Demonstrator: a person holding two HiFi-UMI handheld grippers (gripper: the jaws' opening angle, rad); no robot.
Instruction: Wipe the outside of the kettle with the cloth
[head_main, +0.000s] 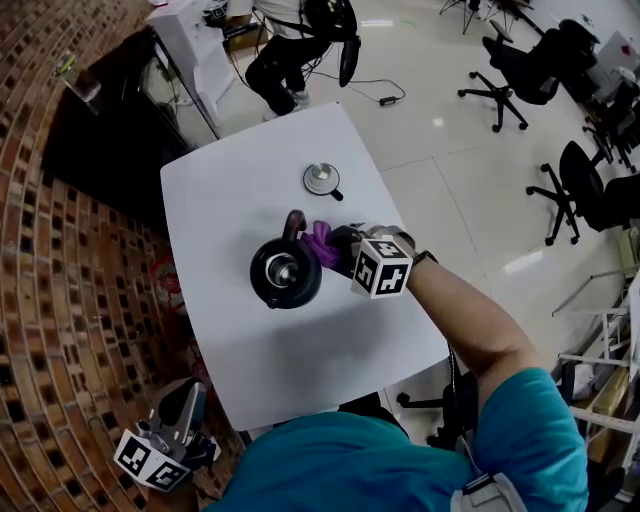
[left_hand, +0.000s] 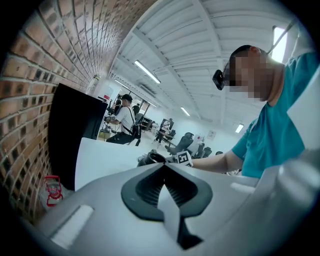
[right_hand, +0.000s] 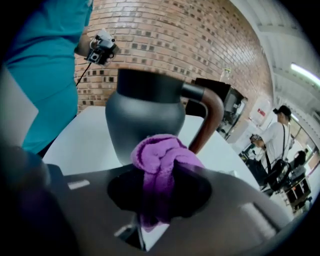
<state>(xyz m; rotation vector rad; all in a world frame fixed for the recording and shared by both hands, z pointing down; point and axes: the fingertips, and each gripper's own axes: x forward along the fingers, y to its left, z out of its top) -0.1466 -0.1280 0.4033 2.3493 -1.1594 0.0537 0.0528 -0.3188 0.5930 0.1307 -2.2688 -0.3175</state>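
A black kettle (head_main: 285, 272) with a brown handle (head_main: 293, 222) stands lidless near the middle of the white table (head_main: 230, 180). My right gripper (head_main: 336, 250) is shut on a bunched purple cloth (head_main: 321, 243) and holds it against the kettle's right side, beside the handle. In the right gripper view the cloth (right_hand: 162, 159) bulges out of the jaws and touches the kettle's body (right_hand: 144, 120). My left gripper (head_main: 186, 405) hangs low off the table's near left corner, shut with nothing in it. From the left gripper view the kettle (left_hand: 150, 158) is far off.
The kettle's round lid (head_main: 322, 179) lies on the table behind the kettle. A brick wall (head_main: 60, 300) runs along the left. A second person (head_main: 285, 50) stands beyond the table's far end. Office chairs (head_main: 515, 70) stand at the right on the floor.
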